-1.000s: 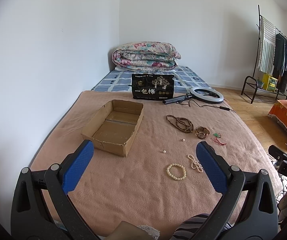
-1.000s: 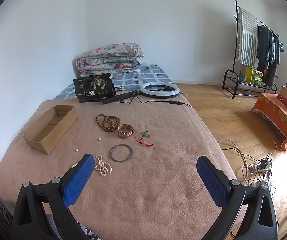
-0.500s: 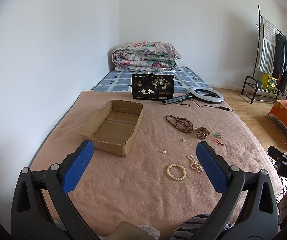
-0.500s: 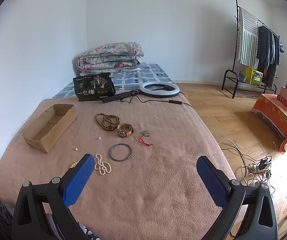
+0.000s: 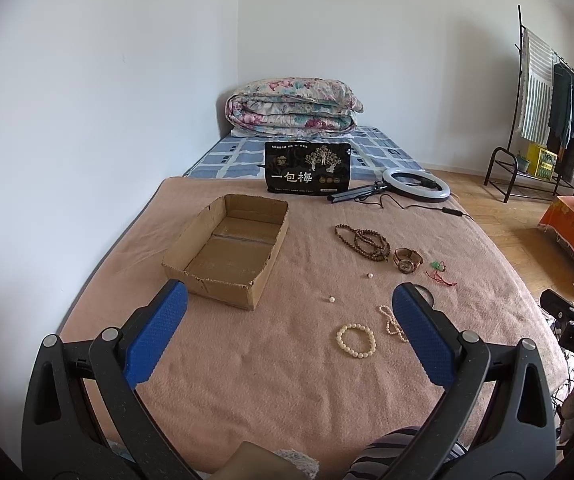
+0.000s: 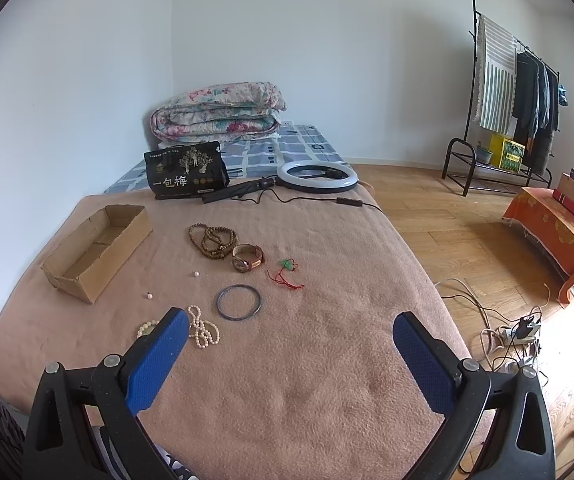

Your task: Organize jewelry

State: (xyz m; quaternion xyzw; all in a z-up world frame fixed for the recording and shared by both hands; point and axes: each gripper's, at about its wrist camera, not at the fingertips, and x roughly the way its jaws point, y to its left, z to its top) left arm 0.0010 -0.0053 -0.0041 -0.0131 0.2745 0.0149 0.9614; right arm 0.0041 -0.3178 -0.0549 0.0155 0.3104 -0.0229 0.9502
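Observation:
Jewelry lies on a pink blanket (image 5: 287,380): a brown bead necklace (image 5: 363,240), a watch (image 5: 407,260), a green charm on red string (image 5: 441,274), two loose pearls (image 5: 331,299), a cream bead bracelet (image 5: 356,340), a pearl strand (image 5: 392,323) and a dark bangle (image 6: 239,303). An empty cardboard box (image 5: 229,250) sits left of them. My left gripper (image 5: 287,340) is open and empty, near the front edge. My right gripper (image 6: 289,356) is open and empty, right of the pearl strand (image 6: 203,330).
A black snack bag (image 5: 308,173), a ring light (image 5: 415,185) with its cable and a folded floral quilt (image 5: 293,106) lie at the far end. A clothes rack (image 6: 515,96), an orange-covered stand (image 6: 555,232) and floor cables (image 6: 507,332) are on the right.
The right wrist view has shifted slightly; the jewelry sits a little higher and farther left. The left gripper has barely moved. Both stay open.

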